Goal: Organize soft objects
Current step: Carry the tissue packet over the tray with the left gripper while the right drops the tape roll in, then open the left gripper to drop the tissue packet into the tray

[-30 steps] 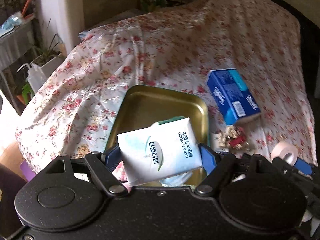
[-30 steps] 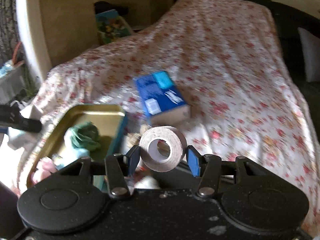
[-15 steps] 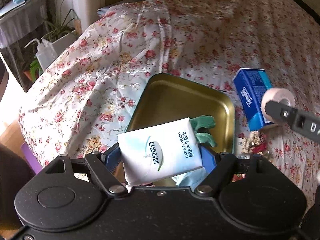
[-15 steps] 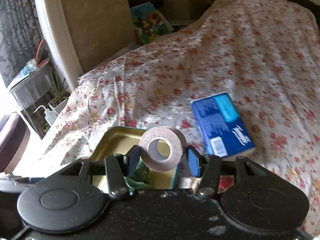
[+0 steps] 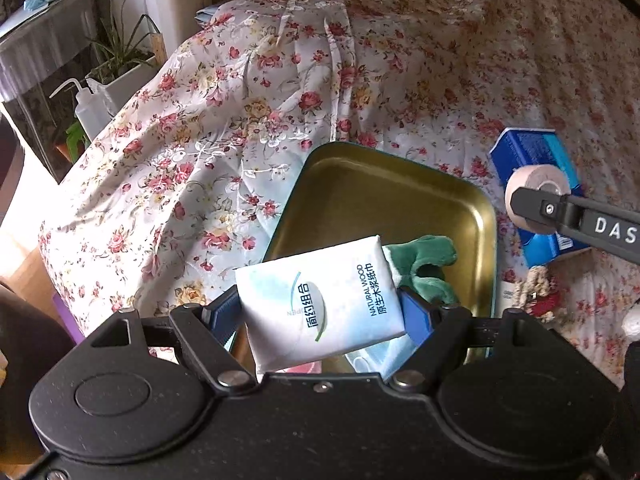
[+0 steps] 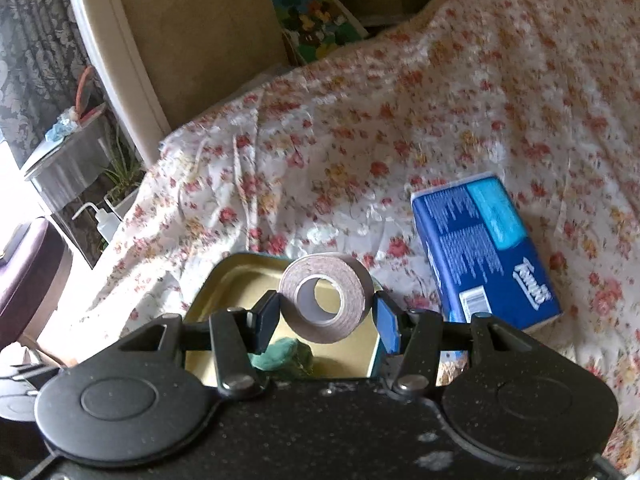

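My left gripper (image 5: 320, 312) is shut on a white tissue pack (image 5: 320, 304) with green and blue print, held above the near end of a gold metal tray (image 5: 384, 192). A green soft toy (image 5: 424, 260) lies in the tray, and pale blue soft items show under the pack. My right gripper (image 6: 326, 316) is shut on a beige tape roll (image 6: 324, 298), hovering over the tray (image 6: 240, 284) and the green toy (image 6: 280, 356). From the left wrist view the tape roll (image 5: 532, 192) and a right finger (image 5: 560, 212) hang just beyond the tray's right rim.
A blue tissue box (image 6: 484, 248) lies on the floral bedspread (image 5: 240, 120) right of the tray. A small red and tan item (image 5: 536, 296) sits by the tray's right side. Off the bed's left edge stand a squeeze bottle (image 5: 88, 108), a plant and a shelf.
Both grippers swung left. The right gripper carried the tape roll from beside the blue box to over the tray. The left view now shows more of the tray and the green toy.
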`<state>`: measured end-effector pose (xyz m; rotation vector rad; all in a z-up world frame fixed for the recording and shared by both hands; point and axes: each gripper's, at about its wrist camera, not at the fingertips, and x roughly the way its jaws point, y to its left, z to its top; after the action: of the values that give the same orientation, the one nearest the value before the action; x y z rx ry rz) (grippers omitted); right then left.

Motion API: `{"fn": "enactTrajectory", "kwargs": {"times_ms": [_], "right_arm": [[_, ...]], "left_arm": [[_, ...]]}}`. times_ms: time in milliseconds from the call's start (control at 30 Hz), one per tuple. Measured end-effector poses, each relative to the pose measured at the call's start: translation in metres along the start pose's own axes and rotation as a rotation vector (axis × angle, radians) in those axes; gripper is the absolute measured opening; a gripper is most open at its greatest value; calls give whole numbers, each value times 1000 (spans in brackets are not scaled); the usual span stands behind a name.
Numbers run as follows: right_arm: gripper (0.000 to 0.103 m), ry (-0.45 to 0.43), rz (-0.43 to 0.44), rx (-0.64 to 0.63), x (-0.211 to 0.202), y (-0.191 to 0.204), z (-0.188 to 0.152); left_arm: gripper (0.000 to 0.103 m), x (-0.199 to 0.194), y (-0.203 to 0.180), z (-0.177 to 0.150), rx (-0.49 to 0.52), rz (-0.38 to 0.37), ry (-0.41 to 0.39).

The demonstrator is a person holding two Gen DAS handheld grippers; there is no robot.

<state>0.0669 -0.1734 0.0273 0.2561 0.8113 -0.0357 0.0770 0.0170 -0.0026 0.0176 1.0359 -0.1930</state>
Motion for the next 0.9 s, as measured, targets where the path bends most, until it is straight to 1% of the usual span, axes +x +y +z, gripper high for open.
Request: {"fn": "enactTrajectory", "kwargs": {"times_ms": [200,333,367,400,500,767,900], "right_arm": [[51,7,-2,24,11,-10,-1],[52,-13,12,22,6,-11,1],[56,-18,15,22,6,-11,0],[62,-22,19,24,4,-11,0],[61,-31,32,14,2,-10,1],[61,-45,28,22,-3,-11,1],[61,-45,27,22,-4,-11,1]], "left_arm": [[76,9,3,1,-12,8,15],[77,9,2,3,-27,-12,14],[77,9,2,3,-29,-17,13],[77,9,1,3,-31,-21,13],[77,9,-1,3,-30,-20,14],[77,11,-3,2,-17,-24,26],[77,10,-4,2,-16,-19,15]]}}
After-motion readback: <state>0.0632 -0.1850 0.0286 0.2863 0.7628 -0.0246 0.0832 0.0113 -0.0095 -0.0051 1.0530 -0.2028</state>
